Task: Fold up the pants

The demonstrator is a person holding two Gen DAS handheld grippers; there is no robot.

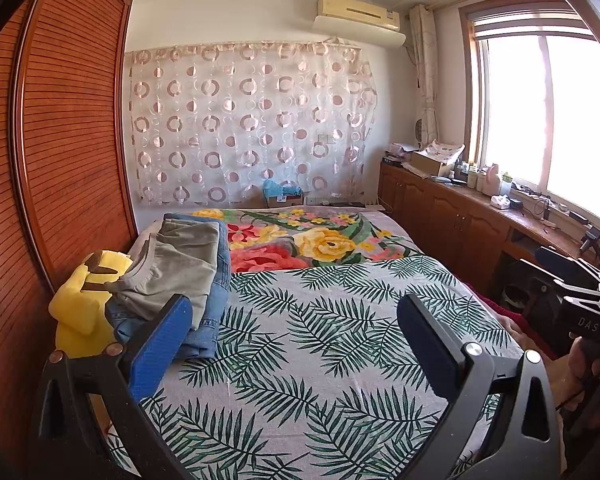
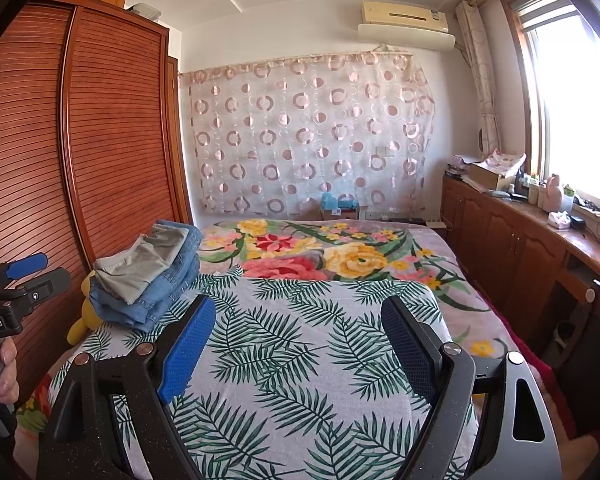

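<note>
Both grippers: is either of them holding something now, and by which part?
Nothing is held. The left gripper and right gripper are open above the leaf-print bedsheet; the folded pants stack lies untouched.

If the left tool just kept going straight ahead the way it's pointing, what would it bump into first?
Probably the bed: the left tool, jaws open and empty, points slightly down over the palm-leaf sheet. The stack of folded pants sits left of that line. Depth is hard to judge through the fisheye.

Folded pants stacked at the left edge of the bed

A grey-green pair (image 1: 180,264) lies folded flat on top of folded blue jeans (image 1: 216,300), waistband toward the lower left; in the right wrist view the same grey-green pair (image 2: 148,260) and jeans (image 2: 160,296) sit left of centre, the denim layers showing at the pile's right side.
</note>
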